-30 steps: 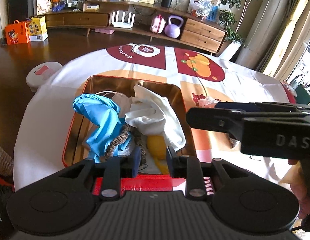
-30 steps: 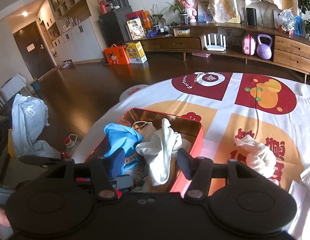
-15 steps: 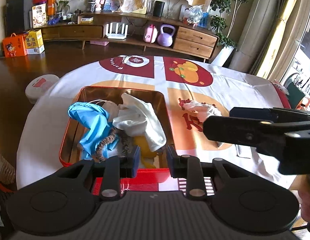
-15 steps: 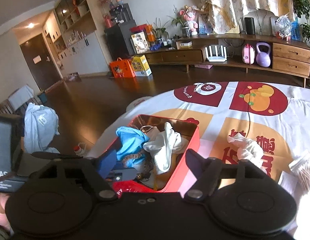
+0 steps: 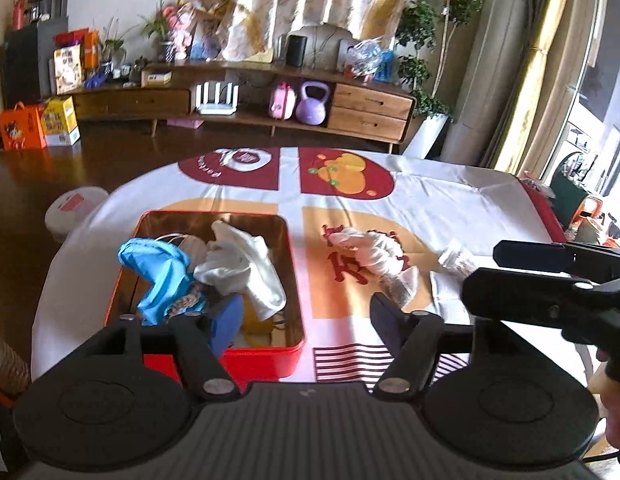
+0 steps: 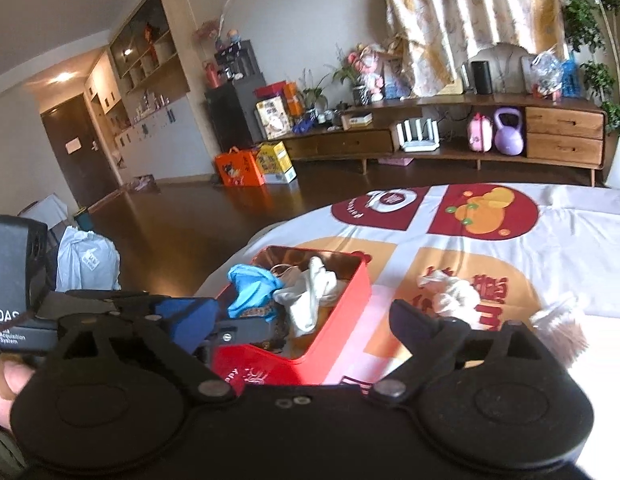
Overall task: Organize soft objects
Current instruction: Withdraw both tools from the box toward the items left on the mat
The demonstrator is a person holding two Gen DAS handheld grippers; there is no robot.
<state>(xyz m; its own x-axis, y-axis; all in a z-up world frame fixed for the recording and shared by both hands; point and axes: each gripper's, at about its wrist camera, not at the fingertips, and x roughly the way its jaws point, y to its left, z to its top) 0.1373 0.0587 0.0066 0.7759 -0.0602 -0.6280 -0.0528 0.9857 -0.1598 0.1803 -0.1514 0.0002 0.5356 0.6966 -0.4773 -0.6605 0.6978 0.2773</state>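
Observation:
A red tin box (image 5: 270, 354) (image 6: 333, 340) sits on the table's near left and holds a blue cloth (image 5: 158, 268) (image 6: 250, 284), a white cloth (image 5: 246, 268) (image 6: 310, 296) and other soft items. A crumpled white glove (image 5: 373, 252) (image 6: 453, 296) lies on the tablecloth to the right of the box. My left gripper (image 5: 306, 320) is open and empty above the box's near edge. My right gripper (image 6: 298, 324) is open and empty, raised over the box; its body shows at the right of the left wrist view (image 5: 549, 300).
The table wears a white cloth with red and orange prints (image 5: 341, 176). A clear plastic wrapper (image 5: 453, 258) lies right of the glove. A brown furry item (image 6: 561, 332) lies near the right gripper. A wooden sideboard (image 5: 246, 104) stands beyond the dark floor.
Both grippers have pulled back and up from the box. My left gripper's jaws have opened wide. The right gripper's jaws have also spread wider.

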